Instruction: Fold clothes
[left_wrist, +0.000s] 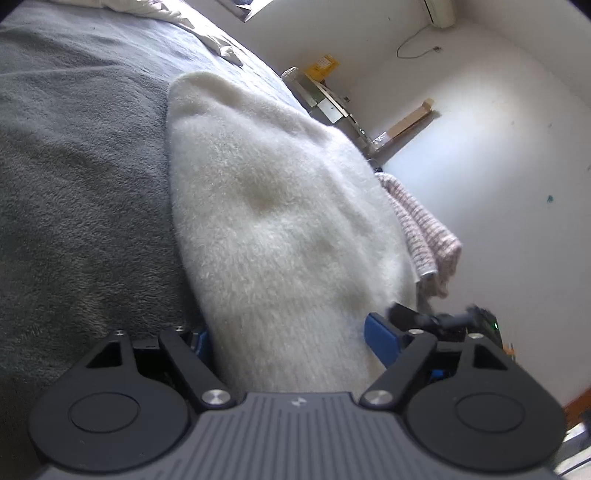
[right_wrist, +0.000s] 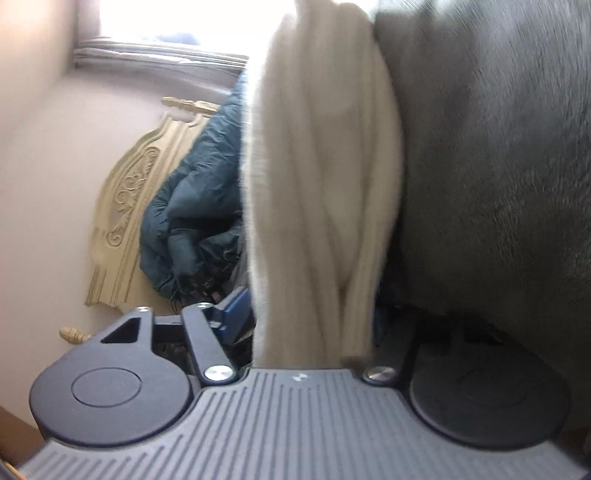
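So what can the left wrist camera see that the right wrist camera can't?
Only the left wrist view shows a pink-and-white striped garment hanging off the bed edge, a wall air conditioner and the other gripper.

Only the right wrist view shows a carved cream headboard, a dark blue puffy jacket and a bright window.

Both show the fluffy white sweater lying between the gripper's blue fingers, on the grey blanket.

A white wall (left_wrist: 480, 155) catches soft daylight, an air conditioner (left_wrist: 439, 13) mounted high with a cable looping below it. A grey blanket (left_wrist: 74, 184) covers the bed. Opposite — a carved cream headboard (right_wrist: 129, 206), a bright window (right_wrist: 184, 18) above — glare washing it out.
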